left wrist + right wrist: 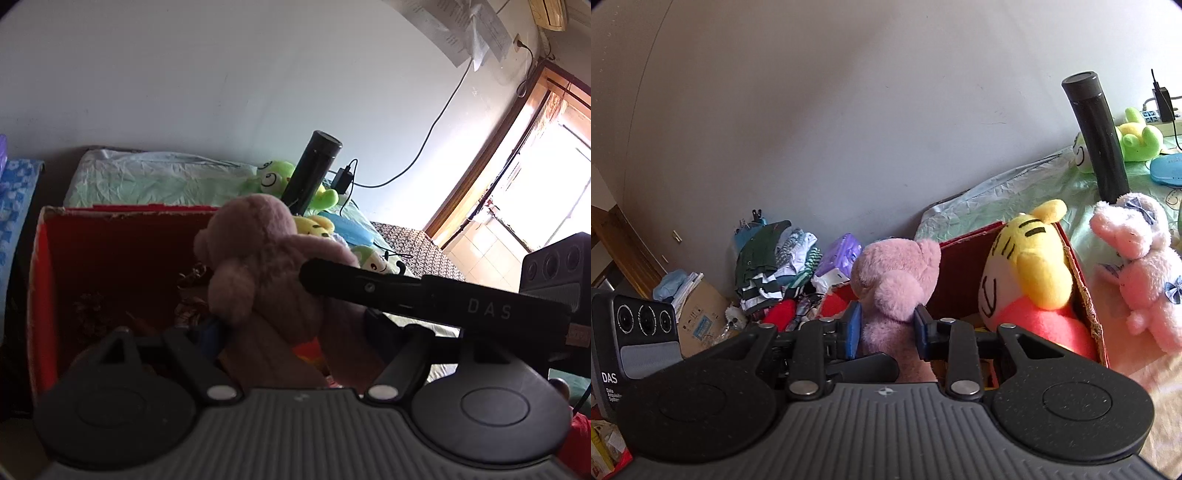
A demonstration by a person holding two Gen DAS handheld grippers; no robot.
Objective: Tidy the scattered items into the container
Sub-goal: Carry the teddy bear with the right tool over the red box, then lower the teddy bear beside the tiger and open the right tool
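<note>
- Pink plush bear point(897, 280), soft and fuzzy, hangs over the near edge of the red cardboard box point(964, 254), pinched in the right gripper point(886, 325), whose blue pads press into its lower body from both sides.
- Left gripper point(266, 332) is spread around the same bear; its near finger is hidden behind the plush, so whether its pads press cannot be told.
- Bear's long axis runs roughly upright, head on top and tilted towards the box's inside, legs down towards the grippers; in the right wrist view the back of its head faces the camera.
- For a good drop, the bear should probably be carried further over the open box before release, so the body clears the cardboard rim.
- Yellow striped tiger plush point(1027, 280) with a red body already fills the right part of the box, so the emptier left part looks the better landing spot.
- Pale pink plush rabbit point(1137, 266) and black cylindrical flask point(1100, 140) stand outside the box on the green sheet point(997, 192), waiting their turn.
</note>
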